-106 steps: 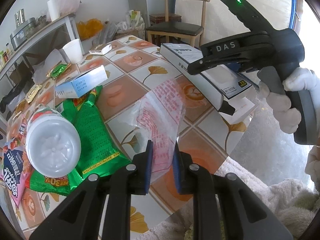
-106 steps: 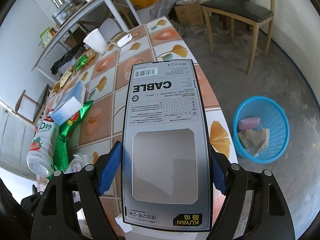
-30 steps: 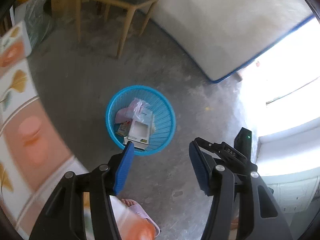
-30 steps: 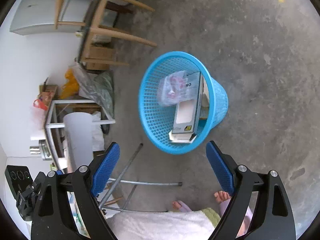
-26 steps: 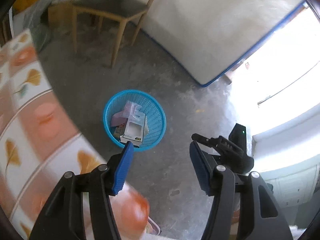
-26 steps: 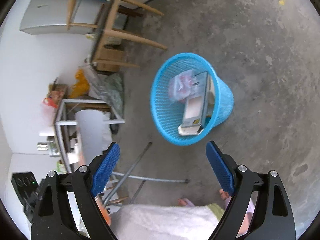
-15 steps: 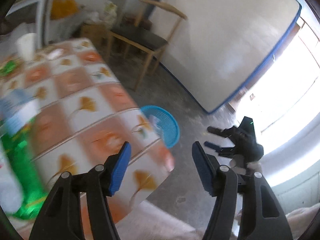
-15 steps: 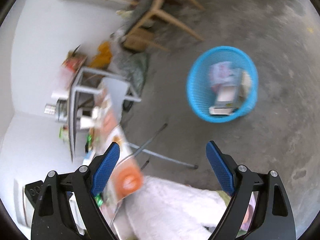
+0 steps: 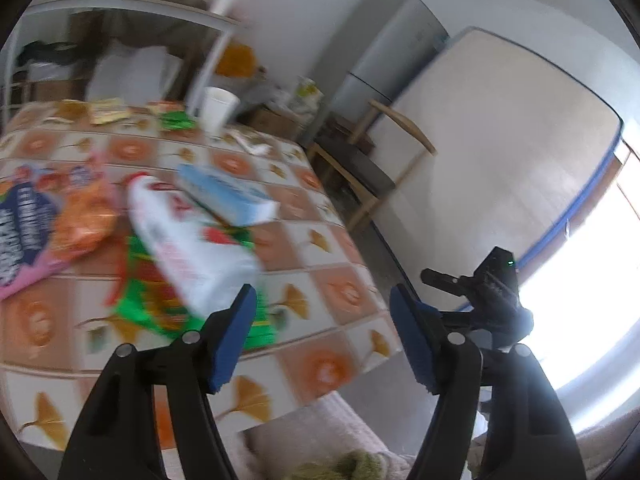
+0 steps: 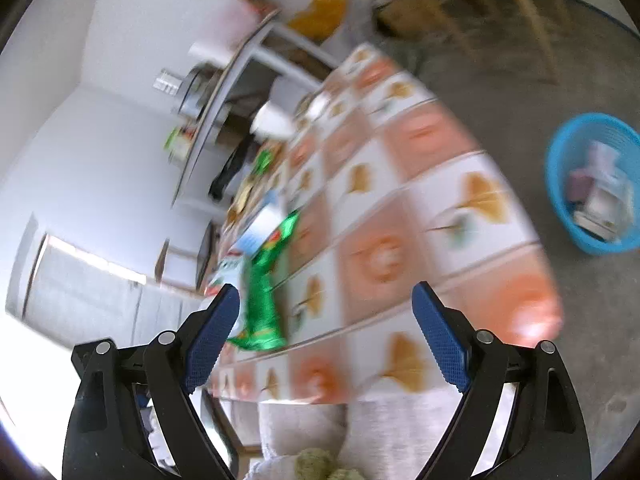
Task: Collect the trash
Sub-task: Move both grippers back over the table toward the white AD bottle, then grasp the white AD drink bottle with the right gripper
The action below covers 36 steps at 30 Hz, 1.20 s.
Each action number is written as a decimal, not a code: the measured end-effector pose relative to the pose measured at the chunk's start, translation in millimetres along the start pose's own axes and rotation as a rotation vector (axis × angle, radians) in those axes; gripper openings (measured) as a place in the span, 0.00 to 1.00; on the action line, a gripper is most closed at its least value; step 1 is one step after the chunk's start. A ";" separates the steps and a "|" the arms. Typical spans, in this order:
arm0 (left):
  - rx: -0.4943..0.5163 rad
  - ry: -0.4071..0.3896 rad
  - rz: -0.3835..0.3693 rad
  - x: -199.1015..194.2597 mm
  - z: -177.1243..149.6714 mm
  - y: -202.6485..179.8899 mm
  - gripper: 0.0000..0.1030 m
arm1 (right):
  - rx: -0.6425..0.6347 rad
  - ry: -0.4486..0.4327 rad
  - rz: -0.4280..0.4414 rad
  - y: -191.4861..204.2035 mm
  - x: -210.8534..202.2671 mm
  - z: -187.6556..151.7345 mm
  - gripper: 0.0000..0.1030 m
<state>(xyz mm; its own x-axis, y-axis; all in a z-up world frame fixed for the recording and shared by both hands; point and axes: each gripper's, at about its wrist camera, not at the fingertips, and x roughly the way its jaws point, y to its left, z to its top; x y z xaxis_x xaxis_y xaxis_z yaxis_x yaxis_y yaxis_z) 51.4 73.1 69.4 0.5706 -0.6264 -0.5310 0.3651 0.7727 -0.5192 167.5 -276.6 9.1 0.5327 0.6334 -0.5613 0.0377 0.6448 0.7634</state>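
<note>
Both views are smeared with motion blur, so fine detail is lost; the left tool [image 9: 322, 336] has its jaws spread wide with nothing between them, and the right tool [image 10: 326, 336] is likewise wide open and empty. Ahead of the left tool lies the tiled surface [image 9: 332, 292] with its orange and leaf pattern; just beyond the left fingertip a white bottle [image 9: 188, 240] lies on its side over a green wrapper [image 9: 160, 312]; a pale blue box [image 9: 226, 196] rests across the bottle's far end; further left of the tool are an orange packet [image 9: 82, 220] and a pink-and-blue bag [image 9: 20, 236]; far ahead stands a white paper cup [image 9: 218, 110]. To the right of the left tool the right tool's black body [image 9: 492, 292] shows, off the surface edge. From the right tool, the green wrapper [image 10: 264, 296] sits just ahead of the left fingertip; the blue basket [image 10: 560, 184] stands on the floor well off to the right, holding discarded packaging [image 10: 600, 196].
</note>
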 end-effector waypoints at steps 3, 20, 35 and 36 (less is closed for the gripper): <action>-0.038 -0.017 0.065 -19.4 -2.2 25.5 0.66 | -0.095 0.057 0.020 46.4 27.4 1.2 0.82; -0.231 -0.042 0.243 -61.1 -18.3 133.7 0.66 | -0.597 0.378 -0.303 188.5 232.7 2.8 0.82; -0.200 0.016 0.198 -34.9 12.3 136.2 0.66 | -0.566 0.407 -0.195 180.8 220.7 -4.1 0.57; -0.196 0.017 0.192 -32.7 15.6 134.5 0.66 | -0.546 0.384 -0.160 178.9 207.7 -2.5 0.57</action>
<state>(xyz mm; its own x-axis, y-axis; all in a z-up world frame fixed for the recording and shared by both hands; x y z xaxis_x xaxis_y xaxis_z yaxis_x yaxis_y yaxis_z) 93.3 199.2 27.4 0.6025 -0.4729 -0.6429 0.1011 0.8443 -0.5263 282.7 -28.7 28.3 0.2149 0.5538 -0.8044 -0.3945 0.8027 0.4473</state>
